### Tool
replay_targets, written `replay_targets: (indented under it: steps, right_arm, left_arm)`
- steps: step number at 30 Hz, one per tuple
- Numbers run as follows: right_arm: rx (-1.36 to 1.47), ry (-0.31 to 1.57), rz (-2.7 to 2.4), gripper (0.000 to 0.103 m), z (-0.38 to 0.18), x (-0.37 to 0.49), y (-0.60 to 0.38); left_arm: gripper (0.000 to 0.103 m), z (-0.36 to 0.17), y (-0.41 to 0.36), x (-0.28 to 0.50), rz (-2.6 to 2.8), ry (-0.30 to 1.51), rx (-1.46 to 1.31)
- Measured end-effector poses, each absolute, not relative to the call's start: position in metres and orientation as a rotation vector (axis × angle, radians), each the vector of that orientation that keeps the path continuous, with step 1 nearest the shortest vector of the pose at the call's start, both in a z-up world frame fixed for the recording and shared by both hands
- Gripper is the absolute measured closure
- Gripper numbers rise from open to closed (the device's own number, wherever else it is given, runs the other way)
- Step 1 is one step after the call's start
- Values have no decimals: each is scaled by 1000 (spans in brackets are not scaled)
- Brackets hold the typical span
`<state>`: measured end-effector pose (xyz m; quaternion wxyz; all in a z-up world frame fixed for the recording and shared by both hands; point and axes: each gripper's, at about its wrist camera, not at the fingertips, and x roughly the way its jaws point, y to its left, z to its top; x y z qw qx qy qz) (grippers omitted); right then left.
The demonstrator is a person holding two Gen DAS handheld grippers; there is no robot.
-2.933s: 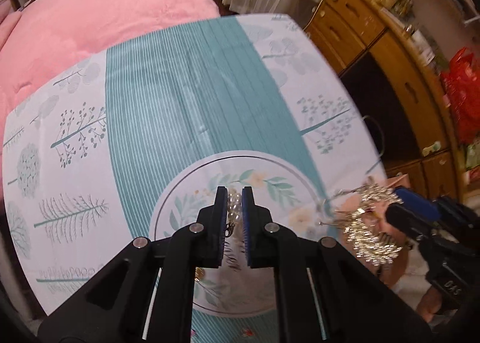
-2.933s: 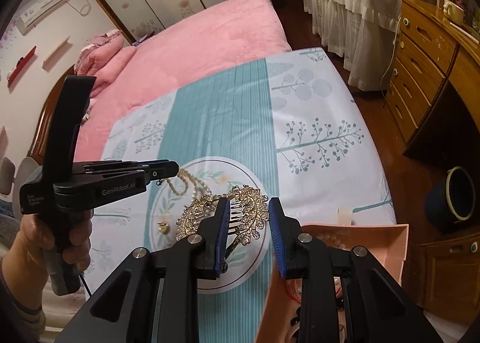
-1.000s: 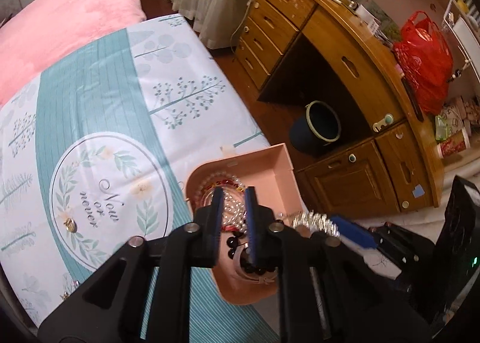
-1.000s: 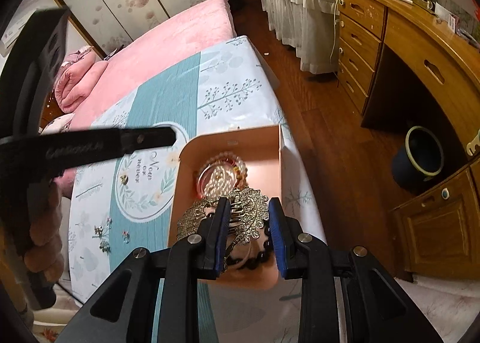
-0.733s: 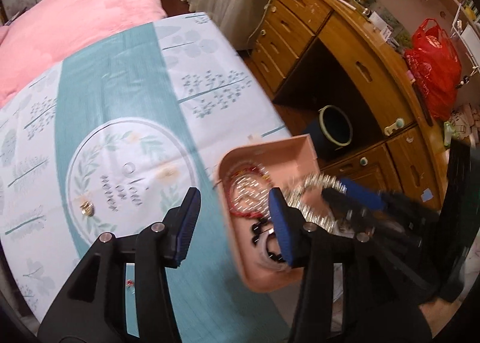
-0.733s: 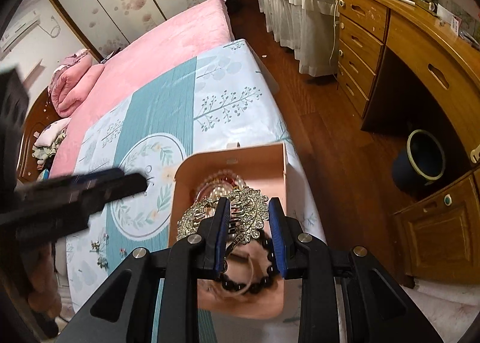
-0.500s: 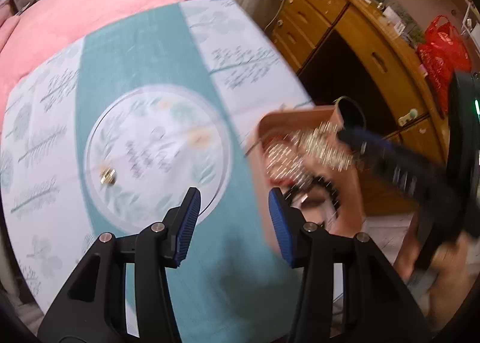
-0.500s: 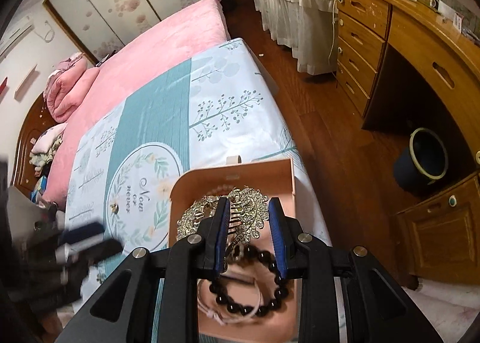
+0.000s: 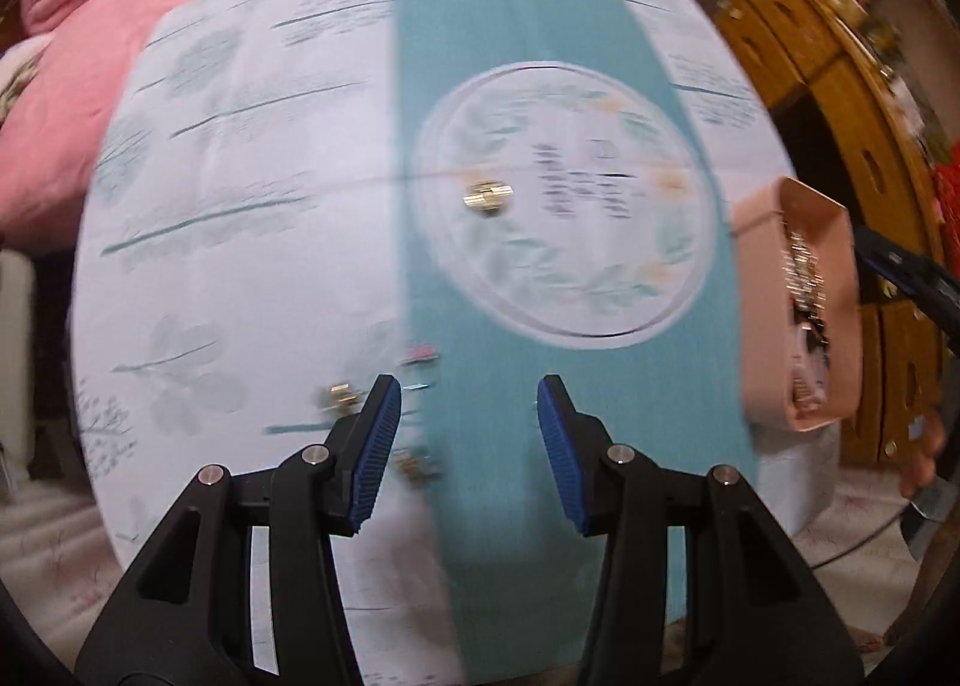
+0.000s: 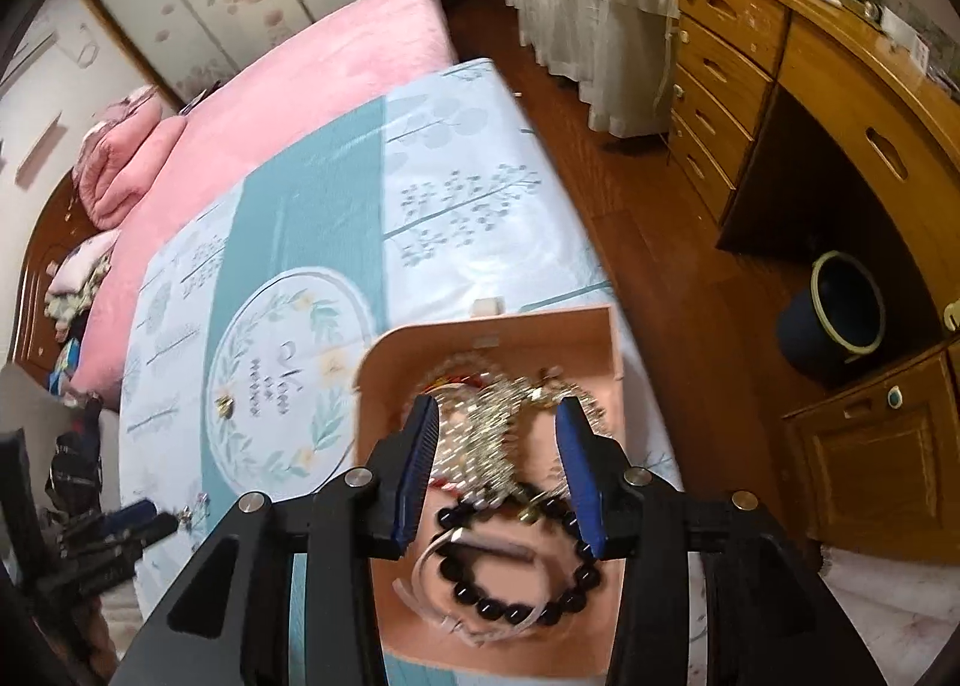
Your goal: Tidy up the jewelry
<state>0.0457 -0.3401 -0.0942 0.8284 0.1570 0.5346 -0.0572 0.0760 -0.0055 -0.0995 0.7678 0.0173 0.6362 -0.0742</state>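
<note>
A pink jewelry box (image 10: 384, 362) sits at the near right edge of a teal and white cloth (image 10: 312, 206). It holds a silver leaf hair comb (image 10: 504, 416), a black bead bracelet (image 10: 510, 605) and a beaded bracelet. My right gripper (image 10: 498, 470) is open just above the box, with the comb lying loose between its fingers. My left gripper (image 9: 462, 446) is open and empty over the cloth's near edge. A small gold piece (image 9: 487, 198) lies in the printed circle. Small earrings (image 9: 339, 393) lie by the left fingertip. The box (image 9: 762, 326) shows at the right in the left wrist view.
A pink blanket (image 10: 288, 92) covers the bed beyond the cloth. A wooden desk with drawers (image 10: 780, 62) and a dark bin (image 10: 831, 320) stand to the right, across a wooden floor. The left gripper also shows in the right wrist view (image 10: 114, 524) at lower left.
My right gripper has opened and let the silver comb drop into the box. My left gripper opened earlier, left its beads in the box, and has swung left over the cloth.
</note>
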Motion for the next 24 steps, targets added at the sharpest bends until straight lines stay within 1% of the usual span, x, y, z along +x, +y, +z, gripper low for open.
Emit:
replay_targets:
  steps: [6,13,24]
  right_arm:
    - [290,1128,-35,62,-78,40,-298]
    - [206,1145,91,62,-69,41,-233]
    - [110,1225,264,62,-101,30,-142]
  left_arm:
    - [59,-103,38,69,-97,1399,11]
    - [59,-112,58,59,-95,1415,-15]
    - [59,-130,79,52,-125,1420,-70]
